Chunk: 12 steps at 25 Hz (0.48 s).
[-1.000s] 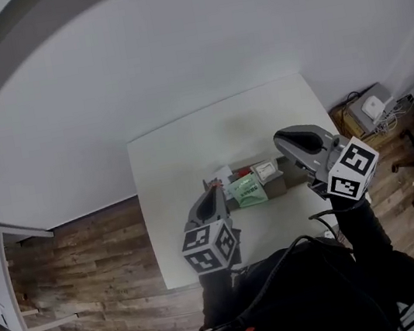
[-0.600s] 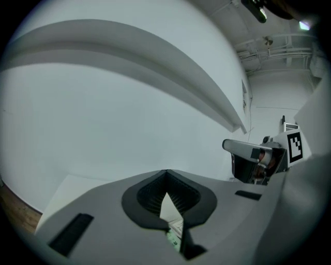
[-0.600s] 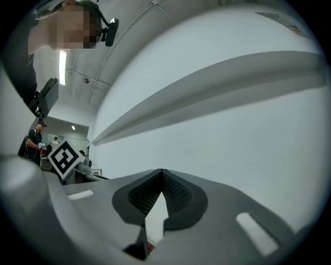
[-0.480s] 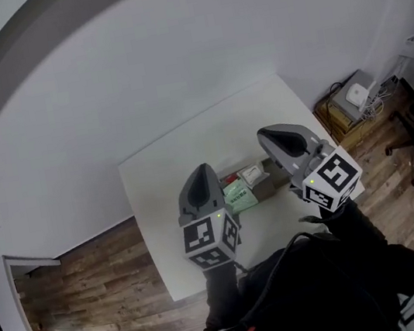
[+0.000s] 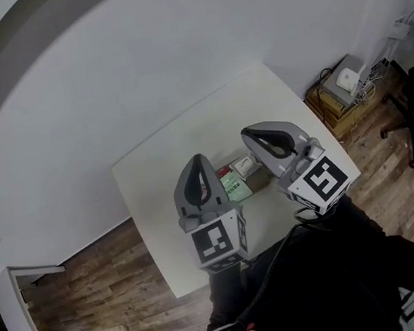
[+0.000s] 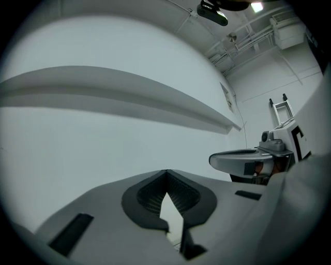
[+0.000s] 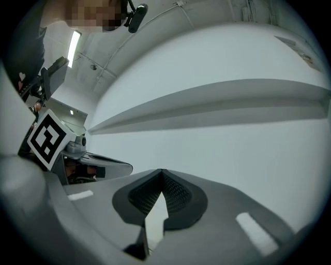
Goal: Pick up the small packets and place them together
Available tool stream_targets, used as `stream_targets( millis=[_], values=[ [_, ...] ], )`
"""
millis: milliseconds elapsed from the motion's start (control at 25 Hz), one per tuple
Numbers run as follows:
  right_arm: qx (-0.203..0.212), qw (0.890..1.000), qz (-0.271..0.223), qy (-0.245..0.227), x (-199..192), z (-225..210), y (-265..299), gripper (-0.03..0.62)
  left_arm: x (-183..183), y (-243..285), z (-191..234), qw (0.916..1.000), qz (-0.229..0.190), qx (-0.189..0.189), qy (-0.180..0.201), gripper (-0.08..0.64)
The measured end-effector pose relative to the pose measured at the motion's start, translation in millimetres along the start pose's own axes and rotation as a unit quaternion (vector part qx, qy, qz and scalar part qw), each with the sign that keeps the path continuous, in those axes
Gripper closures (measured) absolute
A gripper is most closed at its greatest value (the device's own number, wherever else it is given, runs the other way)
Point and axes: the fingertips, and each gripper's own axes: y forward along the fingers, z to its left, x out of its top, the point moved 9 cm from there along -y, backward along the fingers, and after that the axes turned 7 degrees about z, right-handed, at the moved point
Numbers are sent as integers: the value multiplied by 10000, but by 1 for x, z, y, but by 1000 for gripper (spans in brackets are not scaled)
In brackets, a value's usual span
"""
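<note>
White wall [image 5: 136, 70] fills most of the room view, with brown wooden plank floor [image 5: 95, 297] round the white square surface [image 5: 146, 202]. Both tools have lifted off that surface over the last second and point level at the wall, the left tool [image 5: 197, 162] and the right tool [image 5: 252, 136] each closed tight on nothing. Small green, red and white packets [image 5: 235, 185] lie bunched together mid-surface between them, so I judge the gathering finished, or close to it.
</note>
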Motion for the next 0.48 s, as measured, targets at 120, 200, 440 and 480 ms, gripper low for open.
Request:
stream_targets(
  millis=[120, 200, 440, 480],
  values=[
    [-40, 10000, -33, 3, 0, 1, -2, 592, -1, -2, -4, 10000, 7, -37, 11, 560],
    [-63, 10000, -61, 10, 0, 1, -2, 592, -1, -2, -6, 10000, 18, -59, 47, 561],
    [-154, 9998, -125, 7, 2, 0, -3, 594, -3, -3, -8, 9999, 43, -76, 119, 560],
    [-169, 9998, -136, -1, 3, 0, -4, 594, -4, -3, -9, 9999, 42, -76, 128, 561]
  ],
)
